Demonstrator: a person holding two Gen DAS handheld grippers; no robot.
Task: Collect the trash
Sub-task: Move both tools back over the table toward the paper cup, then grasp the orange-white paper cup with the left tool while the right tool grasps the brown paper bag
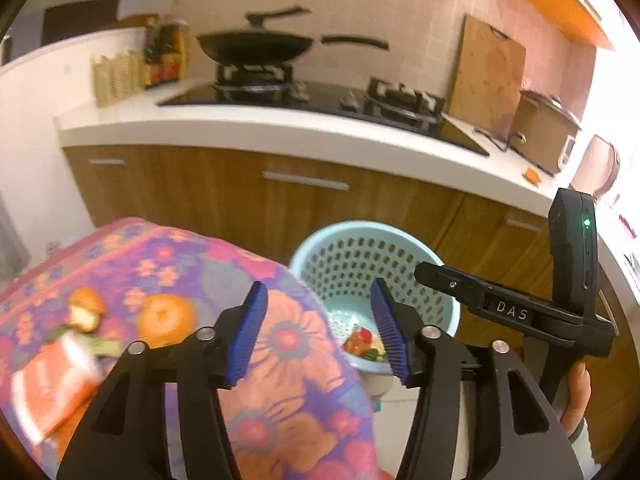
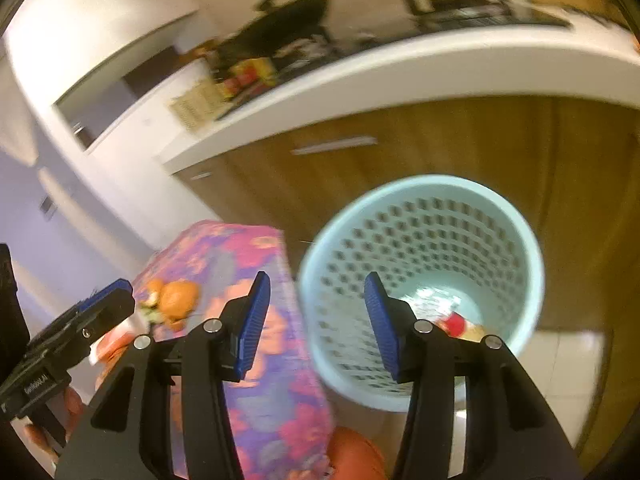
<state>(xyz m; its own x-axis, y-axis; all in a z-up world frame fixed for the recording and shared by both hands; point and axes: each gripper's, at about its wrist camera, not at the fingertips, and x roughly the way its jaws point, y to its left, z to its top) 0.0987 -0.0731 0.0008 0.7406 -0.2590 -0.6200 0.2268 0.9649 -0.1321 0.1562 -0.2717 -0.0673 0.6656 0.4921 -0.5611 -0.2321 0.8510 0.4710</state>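
A light-blue perforated basket (image 1: 400, 236) stands on the floor beside a small table under a floral cloth (image 1: 192, 256). Red and yellow wrappers (image 1: 362, 342) lie at its bottom. On the cloth are a whole orange (image 1: 166, 318), a piece of orange peel (image 1: 84, 308) and an orange-and-white packet (image 1: 48, 392). My left gripper (image 1: 319, 286) hangs open over the table's edge by the basket, with nothing between its blue pads. My right gripper (image 2: 316, 278) is open and empty above the basket (image 2: 420, 184), where the wrappers (image 2: 456, 324) show. The orange (image 2: 180, 296) is blurred at the left.
Behind the basket runs a white counter (image 1: 240, 128) over wooden cabinets (image 1: 304, 208). It carries a gas hob with a black wok (image 1: 256, 46), bottles, a cutting board (image 1: 488, 76) and a cooker (image 1: 548, 132). An orange rounded object (image 2: 356, 452) sits low by the table.
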